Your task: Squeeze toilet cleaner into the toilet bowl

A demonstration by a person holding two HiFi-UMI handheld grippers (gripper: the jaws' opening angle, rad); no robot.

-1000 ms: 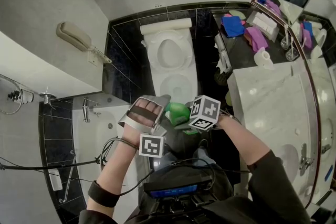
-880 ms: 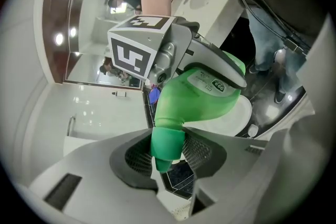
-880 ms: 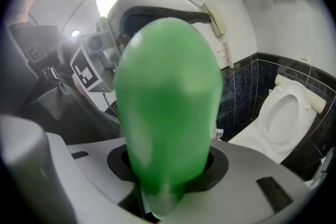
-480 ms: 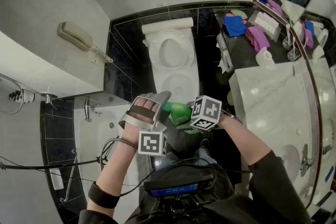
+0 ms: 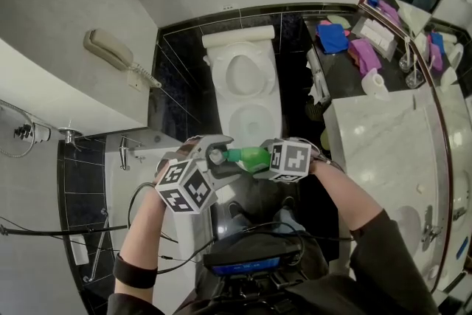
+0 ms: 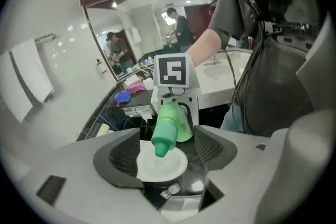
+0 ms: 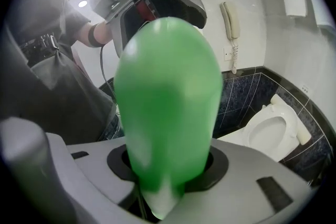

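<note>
So, right now my right gripper (image 5: pixel 259 157) is clamped on the body of the green toilet cleaner bottle (image 5: pixel 249 156), with a jaw pressing in from each side. In the right gripper view that green body fills pretty much the whole middle of the frame. In the head view the bottle sits in the lower middle, lying roughly level with its nozzle end pointing toward the left of the frame. It's just below the white toilet (image 5: pixel 254 96), which takes up the upper middle against the dark tiles. My left gripper (image 6: pixel 170 132) has just been opening its jaws and they're spread wide now. In the left gripper view the bottle's green nozzle cap (image 6: pixel 163 141) pokes in between them, with a gap on either side, so the pads aren't touching it. There's a pale round shape under the cap there that I can't make out. Other stuff around: a wall phone (image 5: pixel 110 52) at the upper left, a marble counter (image 5: pixel 383 136) on the right, and a blue cloth (image 5: pixel 333 38) and a purple cloth (image 5: pixel 361 53) on the dark shelf at the upper right.
</note>
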